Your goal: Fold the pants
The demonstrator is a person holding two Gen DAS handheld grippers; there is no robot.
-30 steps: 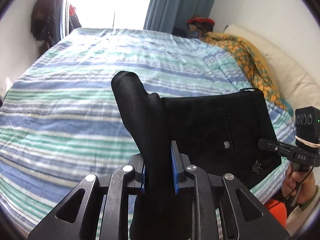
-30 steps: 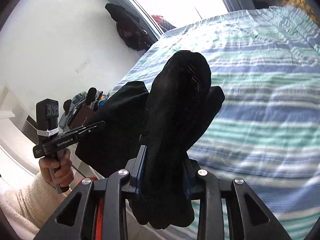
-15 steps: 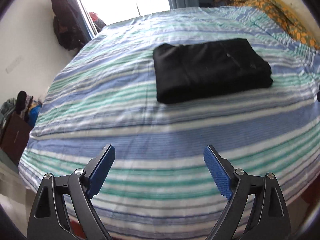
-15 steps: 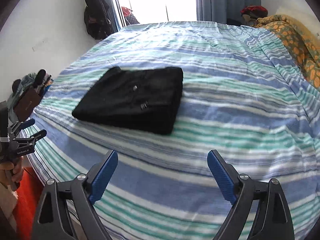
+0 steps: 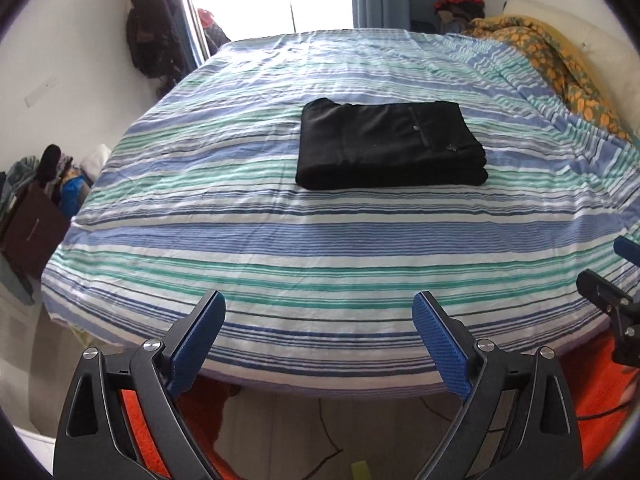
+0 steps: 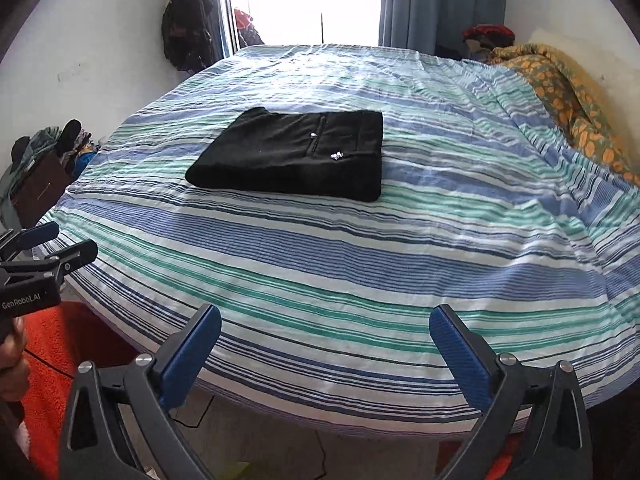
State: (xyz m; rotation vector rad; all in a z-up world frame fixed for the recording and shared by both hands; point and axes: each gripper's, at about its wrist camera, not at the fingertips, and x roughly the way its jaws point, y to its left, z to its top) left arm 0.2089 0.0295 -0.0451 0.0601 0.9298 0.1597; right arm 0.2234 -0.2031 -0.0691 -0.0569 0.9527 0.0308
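The black pants [image 5: 390,144] lie folded in a flat rectangle near the middle of the striped bed [image 5: 280,240]. They also show in the right wrist view [image 6: 292,154]. My left gripper [image 5: 320,308] is open and empty, held back over the bed's near edge. My right gripper [image 6: 326,320] is open and empty, also back over the near edge. Each gripper shows at the side of the other's view: the right one [image 5: 612,280] and the left one [image 6: 44,252].
An orange-patterned blanket [image 5: 560,64] lies bunched along the bed's right side. Clothes and a brown box [image 5: 32,220] sit on the floor at the left. An orange rug [image 6: 60,360] lies by the bed. A window and a blue curtain [image 6: 432,4] stand behind.
One second ago both grippers were shut on the black pants. They have let go, opened wide and pulled back to the bed's near edge, farther than half a second ago. The pants lie folded.
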